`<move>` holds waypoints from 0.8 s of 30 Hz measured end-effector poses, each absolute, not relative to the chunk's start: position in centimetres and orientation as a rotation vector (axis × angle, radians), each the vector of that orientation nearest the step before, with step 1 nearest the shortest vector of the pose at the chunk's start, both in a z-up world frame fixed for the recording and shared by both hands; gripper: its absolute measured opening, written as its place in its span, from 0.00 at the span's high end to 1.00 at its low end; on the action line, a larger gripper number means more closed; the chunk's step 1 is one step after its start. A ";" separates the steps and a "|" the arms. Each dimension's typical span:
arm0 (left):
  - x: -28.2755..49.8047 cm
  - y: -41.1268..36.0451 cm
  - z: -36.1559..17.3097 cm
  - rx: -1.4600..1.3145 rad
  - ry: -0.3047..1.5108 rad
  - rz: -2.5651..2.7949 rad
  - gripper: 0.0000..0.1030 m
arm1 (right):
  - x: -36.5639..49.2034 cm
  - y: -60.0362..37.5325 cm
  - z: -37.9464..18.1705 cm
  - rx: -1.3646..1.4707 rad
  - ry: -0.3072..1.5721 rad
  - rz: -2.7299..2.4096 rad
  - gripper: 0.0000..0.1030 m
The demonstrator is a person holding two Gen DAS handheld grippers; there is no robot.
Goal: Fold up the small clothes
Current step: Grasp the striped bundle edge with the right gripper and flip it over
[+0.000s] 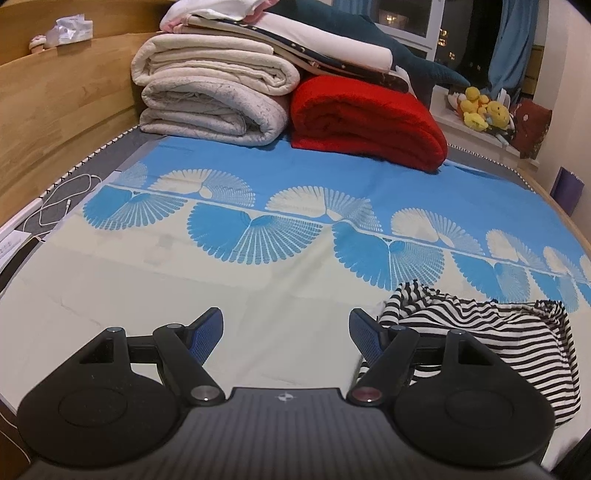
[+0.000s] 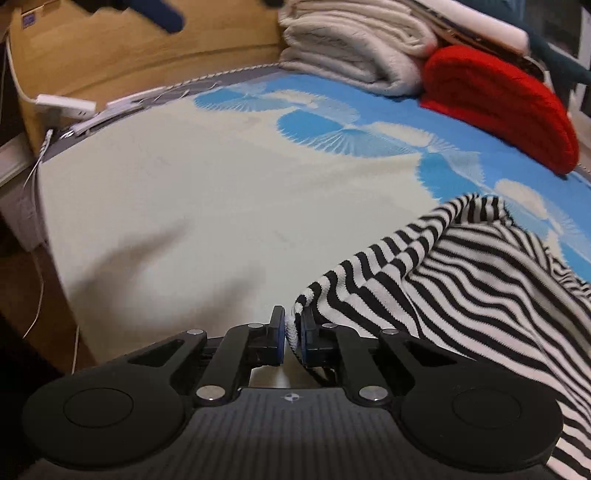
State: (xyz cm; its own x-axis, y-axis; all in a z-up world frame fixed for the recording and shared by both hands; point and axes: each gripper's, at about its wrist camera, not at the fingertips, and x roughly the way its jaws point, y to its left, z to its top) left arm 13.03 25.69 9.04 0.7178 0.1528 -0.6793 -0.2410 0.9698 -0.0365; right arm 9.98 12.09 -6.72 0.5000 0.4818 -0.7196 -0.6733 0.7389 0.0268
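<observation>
A black-and-white striped garment (image 1: pixel 491 343) lies crumpled on the bed sheet (image 1: pixel 221 280) at the lower right of the left wrist view. My left gripper (image 1: pixel 286 328) is open and empty, just left of the garment, above the cream part of the sheet. In the right wrist view my right gripper (image 2: pixel 291 332) is shut on an edge of the striped garment (image 2: pixel 461 280), which trails away to the right and is lifted off the sheet (image 2: pixel 203 206). A blurred part of the left gripper's blue finger (image 2: pixel 159 13) shows at the top left.
Folded cream quilts (image 1: pixel 214 92) and a red blanket (image 1: pixel 369 118) are stacked at the far end of the bed, with more bedding and a plush shark on top. A wooden bed board (image 1: pixel 55 99) runs along the left. White cables (image 1: pixel 62 199) lie at the bed's left edge.
</observation>
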 end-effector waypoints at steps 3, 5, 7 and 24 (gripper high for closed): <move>13.1 25.6 8.9 -0.117 0.747 0.226 0.22 | 10.8 11.3 -6.1 -0.189 0.797 0.674 0.93; 13.3 25.5 8.7 -0.123 0.758 0.236 0.22 | 11.8 10.0 -4.3 -0.112 0.783 0.646 0.93; 13.5 25.4 8.7 -0.131 0.766 0.241 0.22 | 12.7 8.3 -2.4 -0.048 0.756 0.621 0.93; 17.8 16.4 8.5 -0.067 0.778 0.124 0.22 | 9.7 -34.7 -2.0 0.774 0.704 -0.407 0.92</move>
State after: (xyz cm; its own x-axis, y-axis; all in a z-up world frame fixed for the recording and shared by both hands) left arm 17.79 16.39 8.49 0.7055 0.0863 -0.7035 -0.1358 0.9906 -0.0146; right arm 9.71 -34.65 -2.02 0.7025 -0.0819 -0.7070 0.5720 0.6561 0.4923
